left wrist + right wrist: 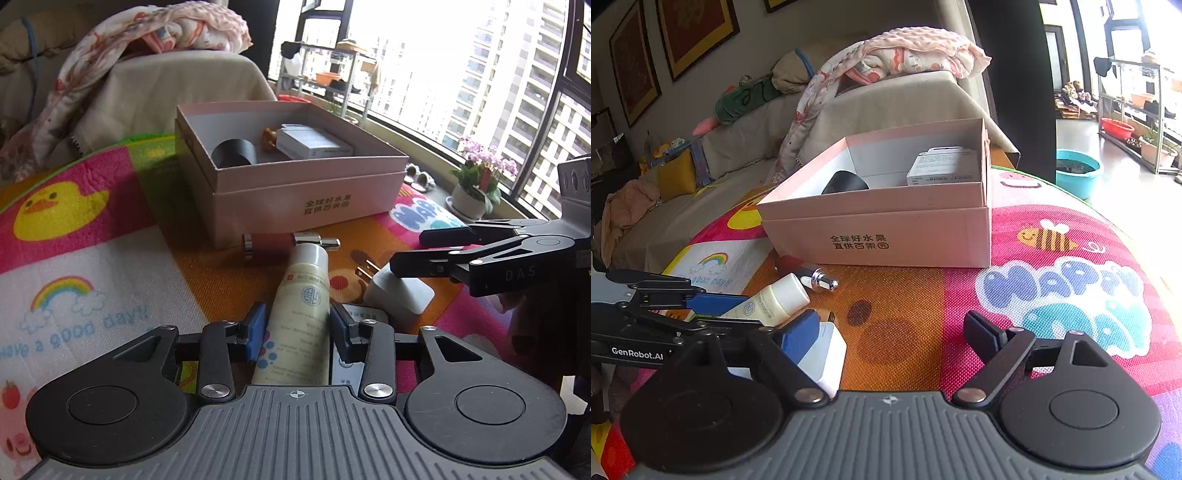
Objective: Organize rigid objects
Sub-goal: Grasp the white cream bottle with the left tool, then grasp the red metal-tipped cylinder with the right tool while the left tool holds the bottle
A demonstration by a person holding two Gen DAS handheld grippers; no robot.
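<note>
A cream lotion bottle (301, 310) lies on the play mat between the blue pads of my left gripper (297, 326), which are closed against its sides. The bottle also shows in the right wrist view (772, 301). A dark red metal-capped bottle (271, 243) lies just beyond it. A white plug adapter (400, 295) lies to the right, below my open right gripper (410, 251). In the right wrist view, my right gripper (899, 330) is open and empty, the adapter (827, 354) by its left finger. The pink open box (314, 184) holds a black cylinder (234, 153), a white carton (314, 142) and a small brown item.
A colourful play mat (1052, 258) covers the floor. A sofa with blankets (886, 74) stands behind the box. A potted pink flower (480, 181) sits by the window. A teal basin (1076, 171) stands off the mat. A dark flat card (364, 317) lies under my left gripper's right finger.
</note>
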